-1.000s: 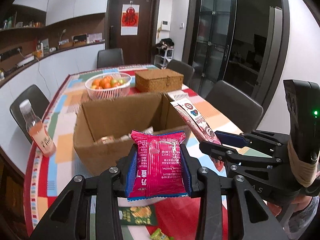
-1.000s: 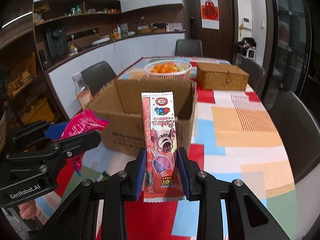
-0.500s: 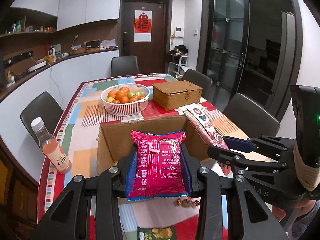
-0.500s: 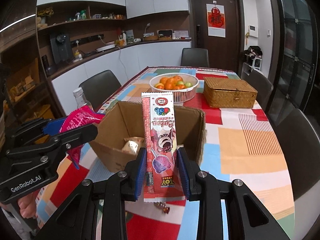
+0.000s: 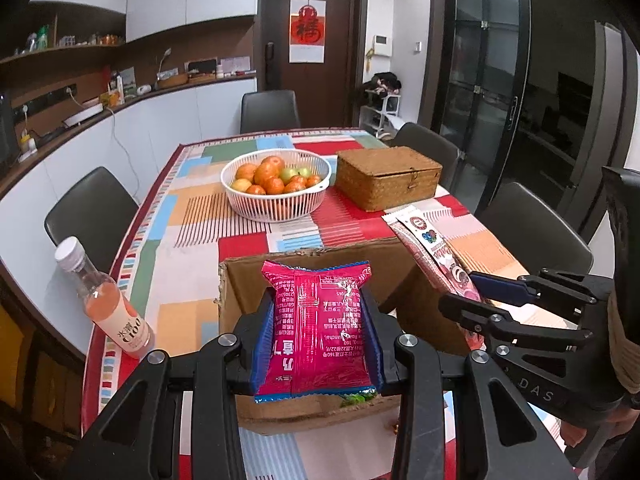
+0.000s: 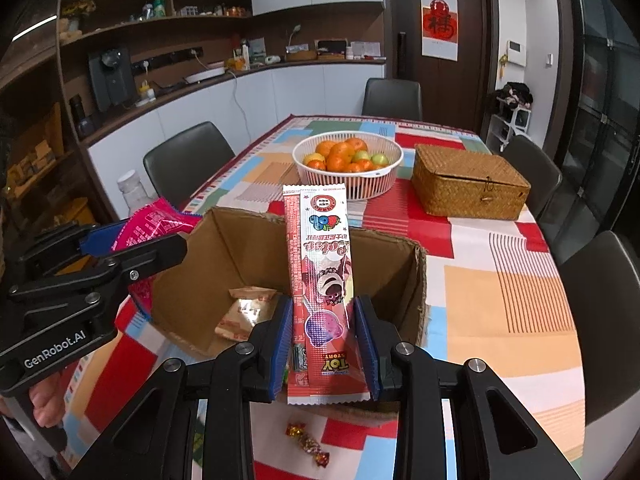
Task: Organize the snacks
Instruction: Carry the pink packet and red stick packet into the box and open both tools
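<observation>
The crinkly magenta foil snack packet [image 5: 318,330] is clamped flat between the blue pads of the left gripper [image 5: 318,336], held over the near edge of the open brown cardboard box [image 6: 404,280]. The long glossy red-and-white snack stick wrapper [image 6: 322,292] stands upright, pinched by the right gripper [image 6: 323,354] over the same box. Inside the box lies a shiny beige snack wrapper [image 6: 244,312]. A foil-wrapped candy [image 6: 308,444] rests on the patchwork tablecloth [image 6: 500,280] in front. Farther off sit a white slotted plastic basket [image 5: 276,196] of oranges, a lidded woven wicker box [image 5: 388,178], and a clear bottle of pink drink [image 5: 106,300].
</observation>
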### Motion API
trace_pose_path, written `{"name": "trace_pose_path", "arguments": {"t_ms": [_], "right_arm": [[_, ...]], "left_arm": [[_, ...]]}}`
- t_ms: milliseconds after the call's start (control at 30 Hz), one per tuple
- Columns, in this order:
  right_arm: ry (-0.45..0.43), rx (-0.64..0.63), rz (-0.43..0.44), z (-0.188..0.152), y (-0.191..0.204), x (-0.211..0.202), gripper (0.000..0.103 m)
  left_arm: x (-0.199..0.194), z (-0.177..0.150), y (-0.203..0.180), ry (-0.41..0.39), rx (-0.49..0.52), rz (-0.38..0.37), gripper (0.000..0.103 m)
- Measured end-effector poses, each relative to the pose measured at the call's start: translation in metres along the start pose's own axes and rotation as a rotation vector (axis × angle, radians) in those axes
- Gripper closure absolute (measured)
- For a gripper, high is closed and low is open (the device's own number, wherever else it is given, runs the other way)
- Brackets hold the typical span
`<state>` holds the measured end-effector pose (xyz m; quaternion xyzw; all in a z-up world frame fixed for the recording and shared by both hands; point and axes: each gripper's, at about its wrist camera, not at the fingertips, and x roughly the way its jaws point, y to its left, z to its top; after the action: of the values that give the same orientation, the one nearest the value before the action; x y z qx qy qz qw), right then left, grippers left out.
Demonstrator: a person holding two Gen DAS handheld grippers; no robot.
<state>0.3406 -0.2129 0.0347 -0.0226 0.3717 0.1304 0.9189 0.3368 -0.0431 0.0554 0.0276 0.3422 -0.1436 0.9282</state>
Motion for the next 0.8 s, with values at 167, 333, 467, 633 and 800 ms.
{"name": "trace_pose_path", "arguments": {"t_ms": [167,333,467,633,800], "right_arm": [[0.022,0.000,-0.002,0.006,0.001,0.013,0.071],[0.031,-0.001,-0.013,0.007,0.001,0.020,0.071],[0.025,0.020,-0.036,0.004,0.000,0.016,0.052],[0.003,0.003,-0.025,-0.004,0.005,0.000,0.052],[-0.017,-0.006,0.005,-0.021,0.014,-0.019,0.052]], "left_arm": [[0.015,0.001,0.004,0.028,-0.007,0.009,0.065],[0.021,0.003,0.006,0.038,-0.006,0.037,0.054],[0.011,-0.002,0.006,0.022,-0.008,0.048,0.049],[-0.009,-0.016,0.000,0.007,0.012,0.050,0.045],[-0.031,-0.035,-0.007,-0.008,0.028,0.040,0.044]]}}
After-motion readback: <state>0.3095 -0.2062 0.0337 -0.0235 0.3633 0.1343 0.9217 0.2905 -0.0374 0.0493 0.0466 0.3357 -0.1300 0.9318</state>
